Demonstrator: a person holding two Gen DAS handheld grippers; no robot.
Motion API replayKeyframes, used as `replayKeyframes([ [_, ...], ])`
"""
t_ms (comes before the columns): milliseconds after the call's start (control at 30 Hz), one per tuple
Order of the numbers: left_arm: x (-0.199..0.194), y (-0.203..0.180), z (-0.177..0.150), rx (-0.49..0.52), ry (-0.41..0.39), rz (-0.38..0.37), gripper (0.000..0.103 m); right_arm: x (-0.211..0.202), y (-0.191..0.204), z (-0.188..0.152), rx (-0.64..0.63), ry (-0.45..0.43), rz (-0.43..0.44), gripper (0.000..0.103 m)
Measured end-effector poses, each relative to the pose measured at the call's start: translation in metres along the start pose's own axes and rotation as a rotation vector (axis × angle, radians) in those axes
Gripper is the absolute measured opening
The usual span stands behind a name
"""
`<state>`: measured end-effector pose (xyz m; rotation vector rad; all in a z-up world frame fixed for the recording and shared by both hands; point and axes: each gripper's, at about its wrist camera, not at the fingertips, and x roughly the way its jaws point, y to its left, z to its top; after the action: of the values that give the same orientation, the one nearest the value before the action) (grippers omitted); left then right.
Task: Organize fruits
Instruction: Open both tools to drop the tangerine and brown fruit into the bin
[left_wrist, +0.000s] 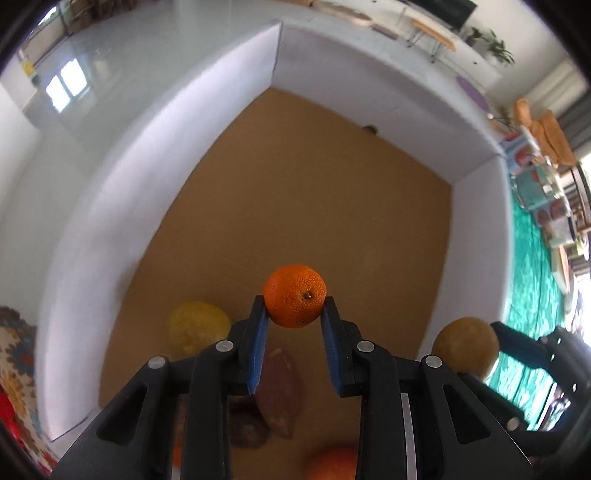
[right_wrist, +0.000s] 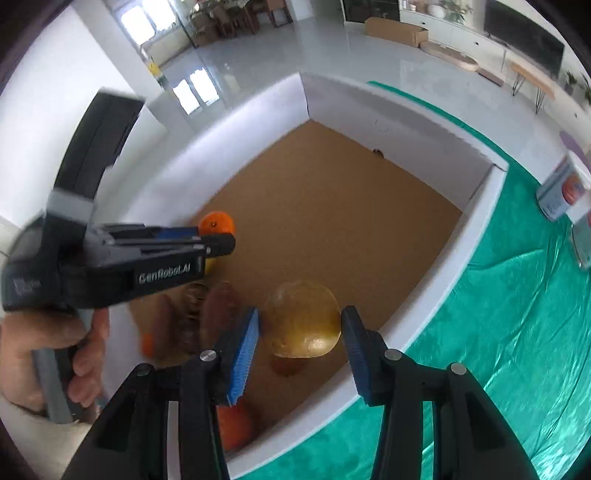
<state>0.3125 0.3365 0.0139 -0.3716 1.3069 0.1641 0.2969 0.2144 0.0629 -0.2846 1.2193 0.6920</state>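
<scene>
Grippers hung side by side over a white-walled box (left_wrist: 110, 206) with a brown cardboard floor. The left gripper (left_wrist: 295, 314) pointed down and forward into it, its blue-padded jaws clamped on a small orange (left_wrist: 294, 295) held clear of the floor. In the right wrist view the same tool lay nearly level at the left, a bare hand (right_wrist: 48, 354) wrapped around its grey handle, and white lettering on its black side read "GenRobot.AI".

The right gripper (right_wrist: 301, 325) hovered just inside the box's near right wall. A brownish-yellow pear-like fruit (right_wrist: 303, 319) sat between its jaws; a thin gap showed at each pad, so I could not tell whether it was being squeezed.

On the box floor near the tools lay a yellow lemon (left_wrist: 197, 325), a reddish-brown fruit (left_wrist: 280, 384) and a larger orange fruit (left_wrist: 330, 463). Green cloth (right_wrist: 498, 350) spread to the right of the box, with printed cartons (right_wrist: 561, 199) on it whose text was too small to read.
</scene>
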Motion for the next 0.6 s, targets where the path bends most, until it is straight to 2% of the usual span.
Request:
replayKeyframes([
  [100,0.014,0.005,-0.001,-0.026,0.022,-0.021,0.029,0.023,0.002,0.000,0.002,0.025,-0.028,0.046],
  [200,0.015,0.013,-0.002,-0.004,0.035,-0.016,0.030,0.033,0.003,0.002,-0.002,0.034,-0.042,0.047],
  [233,0.014,0.013,-0.002,0.004,0.038,-0.005,0.034,0.036,0.004,0.002,-0.005,0.049,-0.044,0.047],
  [300,0.008,0.012,-0.002,0.015,0.019,0.022,0.056,0.033,0.005,0.002,-0.006,0.054,-0.033,0.054],
  [333,-0.002,0.014,-0.003,0.017,-0.007,0.035,0.075,0.027,0.006,0.002,-0.010,0.051,-0.032,0.059],
  [367,-0.013,0.015,-0.006,0.018,-0.042,0.046,0.085,0.017,0.007,0.002,-0.017,0.037,-0.038,0.062],
  [400,-0.031,0.015,-0.008,0.023,-0.092,0.053,0.087,0.005,0.008,0.002,-0.022,0.019,-0.042,0.064],
  [467,-0.064,0.014,-0.014,0.040,-0.185,0.068,0.088,-0.024,0.010,0.003,-0.024,-0.020,-0.049,0.075],
  [500,-0.090,0.012,-0.024,0.055,-0.258,0.096,0.089,-0.042,0.012,0.003,-0.025,-0.046,-0.054,0.079],
  [567,-0.136,0.007,-0.049,0.086,-0.424,0.213,0.100,-0.087,0.019,-0.004,-0.037,-0.116,-0.060,0.091],
  [600,-0.162,0.002,-0.068,0.104,-0.554,0.300,0.101,-0.108,0.023,-0.011,-0.043,-0.152,-0.067,0.093],
])
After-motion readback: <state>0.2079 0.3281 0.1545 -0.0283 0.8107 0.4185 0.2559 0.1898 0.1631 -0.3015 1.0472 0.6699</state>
